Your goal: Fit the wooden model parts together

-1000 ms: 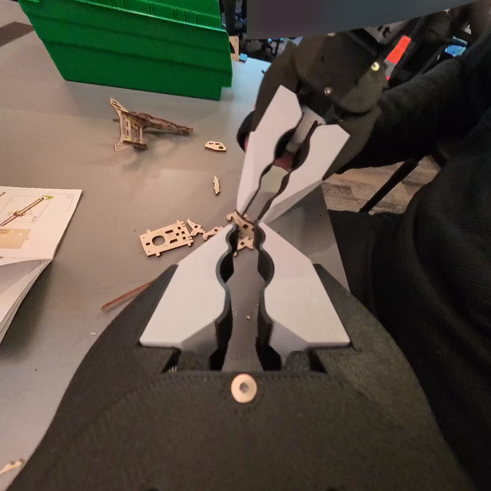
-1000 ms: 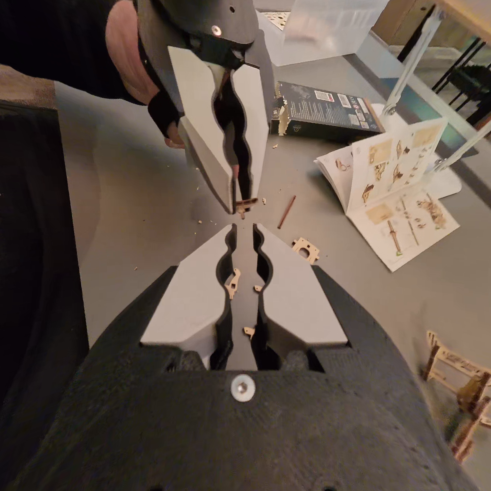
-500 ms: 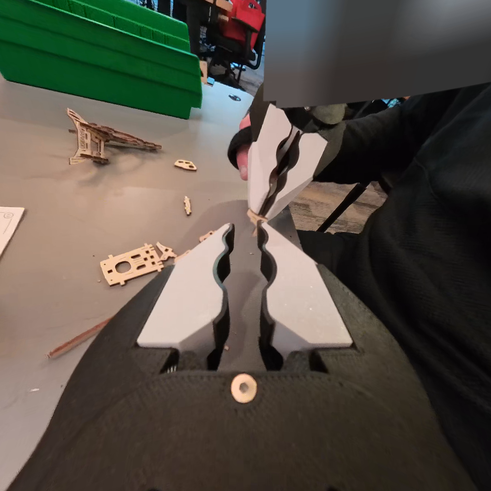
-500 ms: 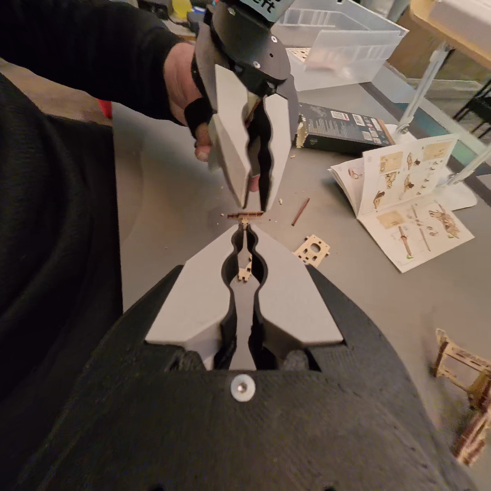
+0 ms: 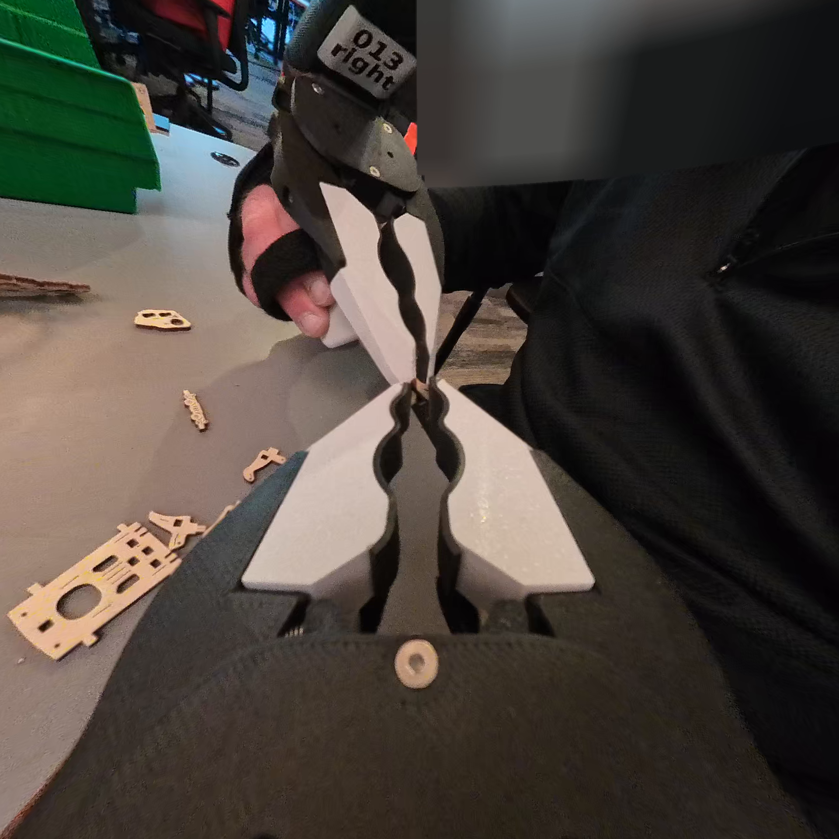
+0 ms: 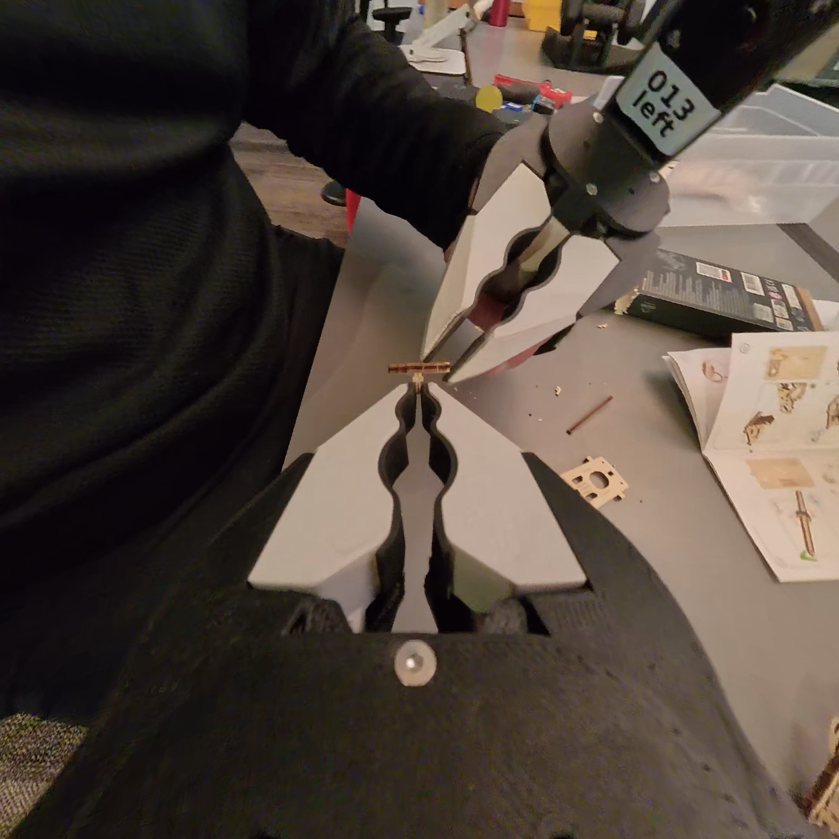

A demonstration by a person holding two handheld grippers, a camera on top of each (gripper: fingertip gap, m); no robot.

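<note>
Material: thin laser-cut wood; judge the small joined piece light, stiff and brittle, likely to snap at its slots if you twist it.
Location: the piece hangs in the air above the near edge of the grey table, between the two grippers.
Right gripper: nearly closed, its tips pinching the short stem under the crossbar.
Left gripper: tips slightly apart at the right end of the crossbar; you cannot tell whether they grip it or only touch it.
Grip point: hold the flat faces close to the joint, not the thin ends.
Force: press straight along the slot, gently.
Loose parts: the slotted plate and small cut-outs lie flat at the left; lift them by their edges.
</note>
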